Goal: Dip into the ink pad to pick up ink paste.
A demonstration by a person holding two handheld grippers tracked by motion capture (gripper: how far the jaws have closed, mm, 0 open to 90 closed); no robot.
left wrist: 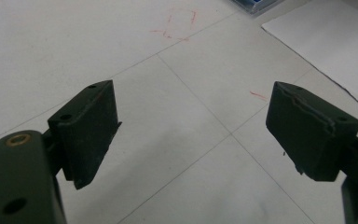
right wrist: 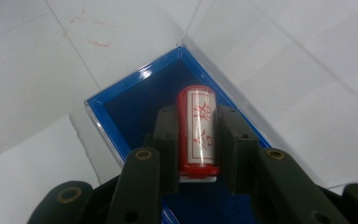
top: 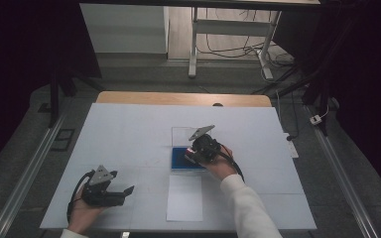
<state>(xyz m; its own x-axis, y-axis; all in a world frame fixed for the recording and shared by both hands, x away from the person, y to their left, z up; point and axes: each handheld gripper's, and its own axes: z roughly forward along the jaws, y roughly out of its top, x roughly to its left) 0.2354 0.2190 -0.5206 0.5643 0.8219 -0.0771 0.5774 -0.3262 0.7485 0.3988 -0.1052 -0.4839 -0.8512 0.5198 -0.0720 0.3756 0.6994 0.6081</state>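
One red stamp (right wrist: 197, 130) in right claw (right wrist: 196, 140), over blue tray (right wrist: 121, 100)

Red Chinese characters on stamp (right wrist: 198, 130), illegible

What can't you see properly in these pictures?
- Right gripper view: the red stamp has its lower end and sides hidden by the right gripper's jaws.
- Right gripper view: the blue ink pad has its near part covered by the gripper.
- High view: the stamp's writing is too small to read.
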